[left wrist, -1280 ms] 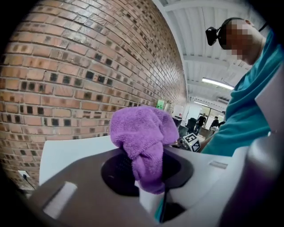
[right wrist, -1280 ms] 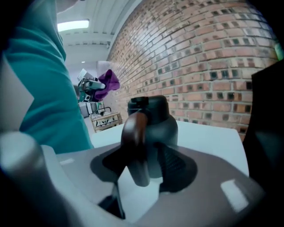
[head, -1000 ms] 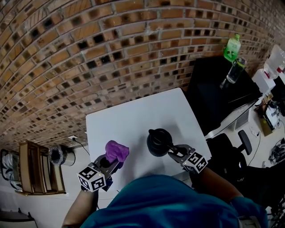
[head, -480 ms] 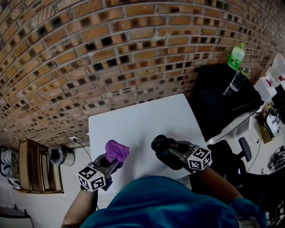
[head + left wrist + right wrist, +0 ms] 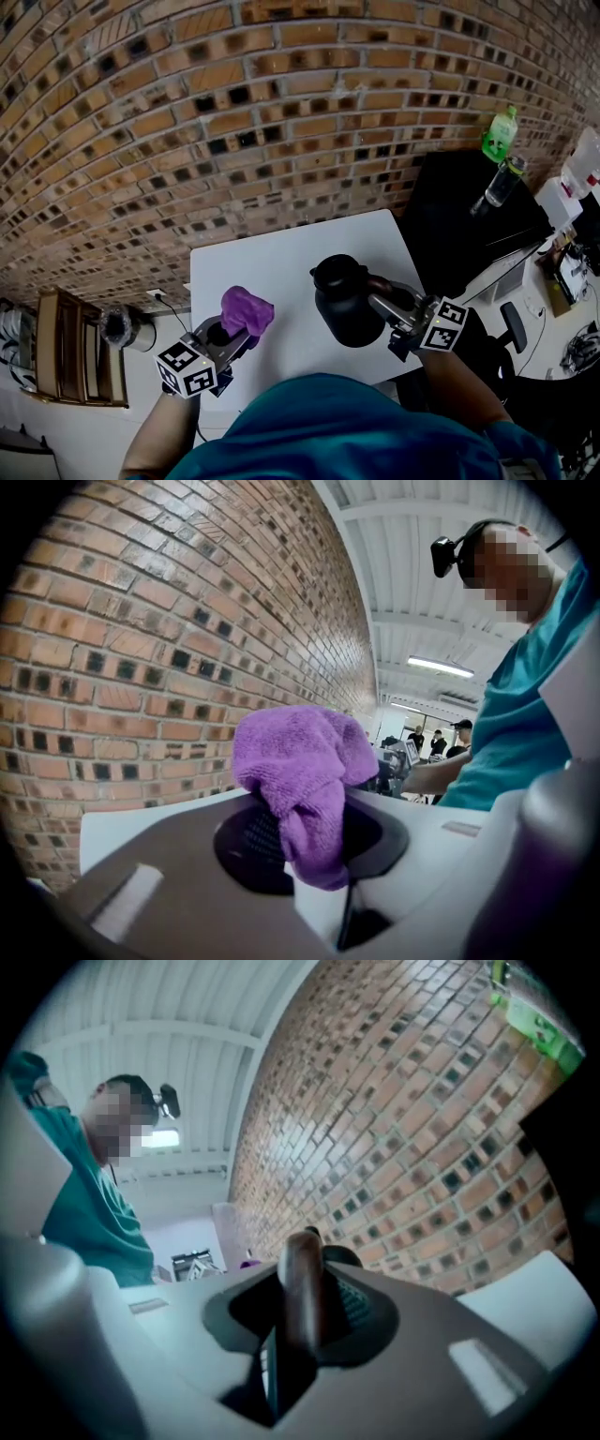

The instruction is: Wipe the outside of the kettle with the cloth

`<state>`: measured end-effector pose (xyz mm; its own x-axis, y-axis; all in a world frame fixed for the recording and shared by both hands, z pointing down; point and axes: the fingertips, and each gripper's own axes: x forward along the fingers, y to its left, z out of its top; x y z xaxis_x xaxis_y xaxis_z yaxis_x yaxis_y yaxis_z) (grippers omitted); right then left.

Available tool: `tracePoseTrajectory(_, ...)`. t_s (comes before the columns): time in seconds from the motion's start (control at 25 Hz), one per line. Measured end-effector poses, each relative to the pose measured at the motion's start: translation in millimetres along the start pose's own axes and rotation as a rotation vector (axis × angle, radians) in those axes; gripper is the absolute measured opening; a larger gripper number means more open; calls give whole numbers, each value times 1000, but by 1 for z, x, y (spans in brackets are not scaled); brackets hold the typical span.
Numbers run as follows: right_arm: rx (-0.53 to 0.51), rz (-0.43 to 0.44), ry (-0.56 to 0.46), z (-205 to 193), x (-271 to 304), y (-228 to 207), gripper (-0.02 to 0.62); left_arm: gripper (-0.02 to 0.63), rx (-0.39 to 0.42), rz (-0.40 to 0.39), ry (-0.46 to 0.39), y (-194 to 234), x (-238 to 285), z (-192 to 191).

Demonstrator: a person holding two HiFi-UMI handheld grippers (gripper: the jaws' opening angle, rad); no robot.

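The right gripper (image 5: 382,302) grips the black kettle (image 5: 343,306) by its handle over the near right corner of the table (image 5: 272,258); the left gripper (image 5: 232,336) pinches the purple cloth (image 5: 246,310) near the left edge.

White table (image 5: 281,272) against brick wall (image 5: 234,122), black desk (image 5: 450,230) beside it bearing a green bottle (image 5: 500,134) and a clear bottle (image 5: 502,180)

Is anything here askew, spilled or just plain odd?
Only the kettle: it is tilted and apparently lifted off the table, held by its handle in the right gripper. That looks deliberate, for wiping. The cloth is bunched in the left gripper. Nothing spilled or broken shows.
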<state>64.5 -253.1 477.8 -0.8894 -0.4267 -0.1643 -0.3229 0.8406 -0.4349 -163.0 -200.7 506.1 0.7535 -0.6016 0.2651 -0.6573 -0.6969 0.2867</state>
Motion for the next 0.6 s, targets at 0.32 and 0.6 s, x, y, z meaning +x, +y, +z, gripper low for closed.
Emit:
tracePoseTrajectory(0.32, -44, 300, -334, 145, 31, 74, 95, 92, 212, -122, -178, -41, 6, 134)
tracePoseTrajectory(0.6, -90, 411, -417, 200, 48, 106, 95, 92, 374, -149, -209, -55, 11, 214)
